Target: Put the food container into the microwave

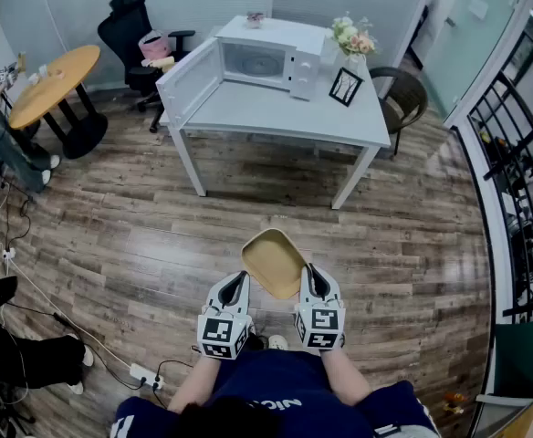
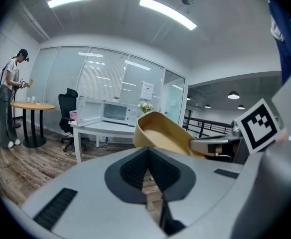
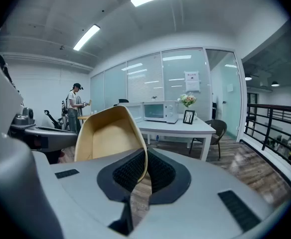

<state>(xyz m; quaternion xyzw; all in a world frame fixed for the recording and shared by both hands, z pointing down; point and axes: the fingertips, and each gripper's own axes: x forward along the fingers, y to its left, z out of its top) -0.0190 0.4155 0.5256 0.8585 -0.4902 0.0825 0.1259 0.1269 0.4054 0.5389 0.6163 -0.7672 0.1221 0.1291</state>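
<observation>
Food container (image 1: pixel 273 263) held over floor (image 1: pixel 139 235), well apart from open microwave (image 1: pixel 265 62) on surface (image 1: pixel 276 117). Right tool (image 1: pixel 311 274) clenched on thin rim; left tool (image 1: pixel 239 281) closed, empty. Judged light, stiff, smooth; single rim pinch may pivot.

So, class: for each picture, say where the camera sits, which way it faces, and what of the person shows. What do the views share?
Head view: on the person's head, facing steeply down and forward at floor and table; left claw, right claw and arms show.
Left gripper view: on the left claw, facing the open microwave; its jaws together, empty.
Right gripper view: on the right claw, facing the same table; its jaws clamp the food container.
Shared: all three show microwave and food container.
</observation>
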